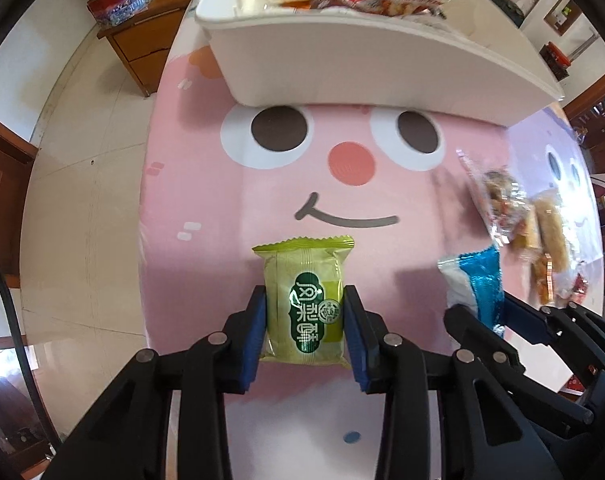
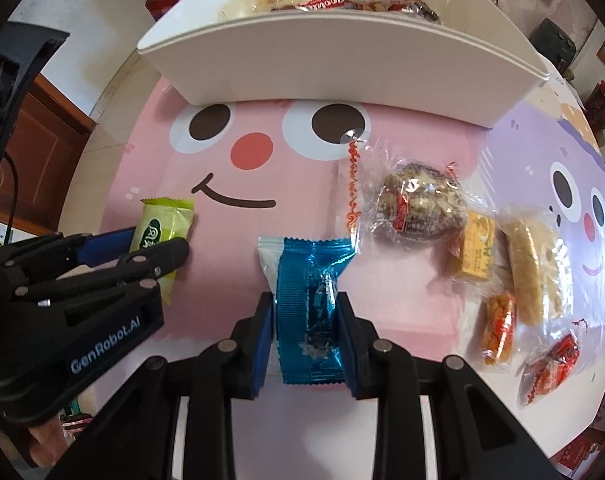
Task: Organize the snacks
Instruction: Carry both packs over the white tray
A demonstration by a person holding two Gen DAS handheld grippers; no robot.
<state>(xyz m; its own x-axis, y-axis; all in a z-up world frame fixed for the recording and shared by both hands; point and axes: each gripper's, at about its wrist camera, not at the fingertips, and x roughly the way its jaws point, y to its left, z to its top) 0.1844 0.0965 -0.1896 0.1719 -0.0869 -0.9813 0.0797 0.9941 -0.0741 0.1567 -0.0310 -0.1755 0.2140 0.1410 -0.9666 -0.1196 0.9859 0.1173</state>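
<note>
The left gripper [image 1: 305,312] pinches a crinkly green packet [image 1: 304,300]; the right gripper [image 2: 304,320] clamps a shiny blue foil packet [image 2: 308,308]. Both packets are just in front of the smooth white bin [image 2: 342,68], which holds red-printed wrappers. Clear-wrapped snacks [image 2: 418,204] lie beside the blue packet on the pink cartoon tablecloth [image 2: 230,264].

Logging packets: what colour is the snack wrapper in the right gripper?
Shiny blue foil wrapper with a white end, clearest in the right wrist view.
</note>
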